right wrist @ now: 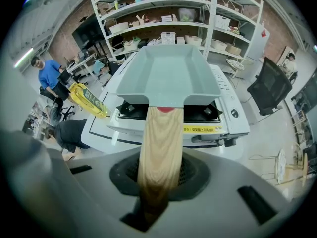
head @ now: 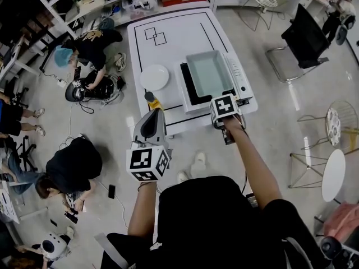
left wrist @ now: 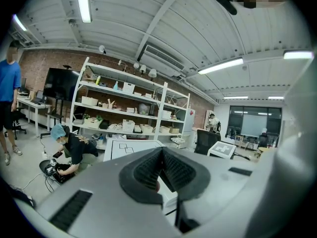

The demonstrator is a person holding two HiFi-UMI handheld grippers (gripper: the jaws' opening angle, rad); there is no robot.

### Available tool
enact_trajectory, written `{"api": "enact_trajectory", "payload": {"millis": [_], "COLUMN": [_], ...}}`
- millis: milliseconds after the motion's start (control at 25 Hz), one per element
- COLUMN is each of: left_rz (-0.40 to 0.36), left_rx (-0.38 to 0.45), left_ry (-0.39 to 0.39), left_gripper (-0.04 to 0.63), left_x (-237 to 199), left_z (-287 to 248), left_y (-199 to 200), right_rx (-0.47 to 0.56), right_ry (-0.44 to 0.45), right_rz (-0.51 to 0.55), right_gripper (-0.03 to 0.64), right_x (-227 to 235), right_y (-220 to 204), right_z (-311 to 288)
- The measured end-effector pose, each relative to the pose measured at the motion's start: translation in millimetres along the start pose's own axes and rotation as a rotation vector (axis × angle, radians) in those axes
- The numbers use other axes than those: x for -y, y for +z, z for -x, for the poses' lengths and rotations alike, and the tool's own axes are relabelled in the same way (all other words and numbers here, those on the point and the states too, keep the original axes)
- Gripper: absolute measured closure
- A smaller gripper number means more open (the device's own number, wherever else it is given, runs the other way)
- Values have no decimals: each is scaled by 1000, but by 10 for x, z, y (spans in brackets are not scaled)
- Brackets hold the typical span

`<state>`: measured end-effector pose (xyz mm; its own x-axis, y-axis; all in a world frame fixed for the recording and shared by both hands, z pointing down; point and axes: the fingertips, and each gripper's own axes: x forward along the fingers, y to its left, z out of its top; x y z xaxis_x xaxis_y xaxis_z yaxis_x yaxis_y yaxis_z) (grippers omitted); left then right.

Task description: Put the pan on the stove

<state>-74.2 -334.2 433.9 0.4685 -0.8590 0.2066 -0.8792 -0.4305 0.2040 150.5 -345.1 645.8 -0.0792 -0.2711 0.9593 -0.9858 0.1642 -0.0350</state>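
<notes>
A grey-blue rectangular pan (head: 208, 70) (right wrist: 168, 73) with a wooden handle (right wrist: 161, 143) lies over the black top of the white stove (head: 238, 80) (right wrist: 218, 120) at the right end of the white table (head: 168, 32). Whether it rests on the burners I cannot tell. My right gripper (head: 223, 101) (right wrist: 161, 175) is at the table's near edge, shut on the handle, with the black pads against both its sides. My left gripper (head: 152, 116) (left wrist: 162, 170) hangs off the table in front of its near edge, pads together, holding nothing.
A white plate (head: 154, 77) and a yellow bottle (head: 152, 101) (right wrist: 89, 100) stand left of the stove. People crouch on the floor at the left (head: 90, 49). An office chair (head: 305, 38) and wire chairs stand to the right. Shelves line the far wall.
</notes>
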Motion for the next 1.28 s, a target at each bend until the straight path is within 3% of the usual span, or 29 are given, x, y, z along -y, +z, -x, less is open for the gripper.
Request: {"api": "enact_trajectory", "payload": {"millis": [920, 1280], "left_rz": [-11, -18], "left_rx": [2, 7], "left_ry": [-21, -51], "left_gripper": [584, 584], "left_x": [86, 182], "left_z": [17, 98], "left_y": [11, 20], "right_rx": [62, 196], "right_ry": [33, 7], "right_rz": [-21, -14], "right_gripper": [511, 476], "right_x": [-16, -30], "right_y": [85, 208], "right_z": [168, 552]}}
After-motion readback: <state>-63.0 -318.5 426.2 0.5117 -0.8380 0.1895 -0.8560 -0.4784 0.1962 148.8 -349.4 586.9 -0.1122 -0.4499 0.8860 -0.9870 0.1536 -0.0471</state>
